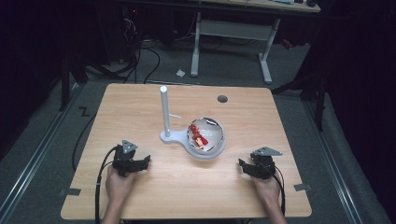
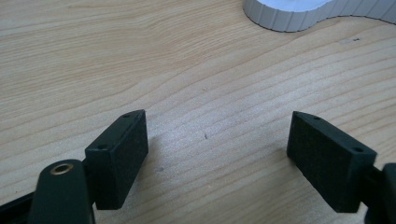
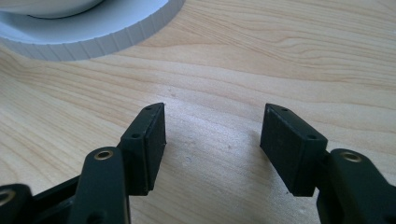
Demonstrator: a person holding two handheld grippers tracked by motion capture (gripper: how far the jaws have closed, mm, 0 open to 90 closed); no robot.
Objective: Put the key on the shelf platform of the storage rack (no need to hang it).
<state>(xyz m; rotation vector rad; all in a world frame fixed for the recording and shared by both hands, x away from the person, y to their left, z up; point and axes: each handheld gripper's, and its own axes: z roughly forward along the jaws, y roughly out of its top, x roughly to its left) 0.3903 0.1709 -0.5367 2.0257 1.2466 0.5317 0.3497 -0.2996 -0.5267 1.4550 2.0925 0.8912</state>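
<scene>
Fingers parted and empty on both — left gripper (image 1: 145,161), right gripper (image 1: 242,164) — hands low over the table (image 1: 187,191).

Bright light falls on the table (image 1: 140,107) while the room around stays dark; close views are slightly soft.

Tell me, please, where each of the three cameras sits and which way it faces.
High view: above the person's side, looking forward and down on the table, bowl and white stand; both forearms, left gripper and right gripper show.
Left gripper view: rides the left gripper, facing the wood between open jaws.
Right gripper view: rides the right gripper, likewise, jaws open.
Shared: both gripper views catch the stand's ribbed base at the top edge.
</scene>
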